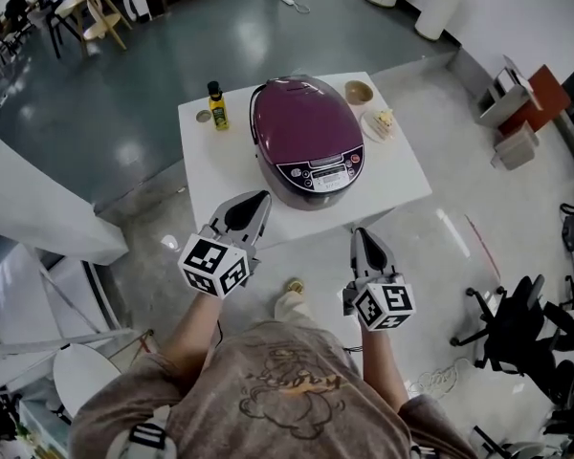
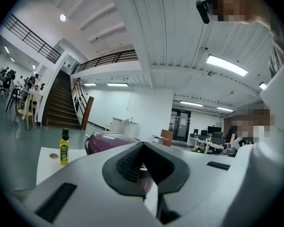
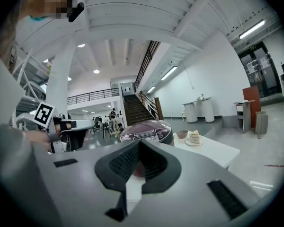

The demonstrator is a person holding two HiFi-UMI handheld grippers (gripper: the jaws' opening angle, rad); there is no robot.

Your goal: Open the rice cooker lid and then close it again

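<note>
Squarely ahead of both sets of fingertips, the rice cooker (image 1: 308, 142) sat on a white table (image 1: 220, 175). Its purple lid (image 1: 301, 122) was down and closed, and its control panel (image 1: 325, 172) was turned toward the fingers. It stood just beyond the left gripper (image 1: 257, 199) and a little to the right of its tips. From the right gripper (image 1: 360, 233) it lay ahead and to the left.

The left gripper's fingers were pressed together with nothing between them, and their tips hung over the near edge of the table, close to the cooker's front but not touching it. The right gripper's fingers were likewise closed tip to tip and empty. They stopped short of the table edge, over the grey floor (image 1: 430, 247).

Farther out from the left fingers, past the cooker's left side, a small yellow bottle (image 1: 217, 106) with a dark cap stood upright. Beyond the right fingers, at the table's far right corner, were a brown bowl (image 1: 359, 92) and, nearer than the bowl, a plate (image 1: 372, 128) carrying a piece of cake (image 1: 385, 118).
</note>
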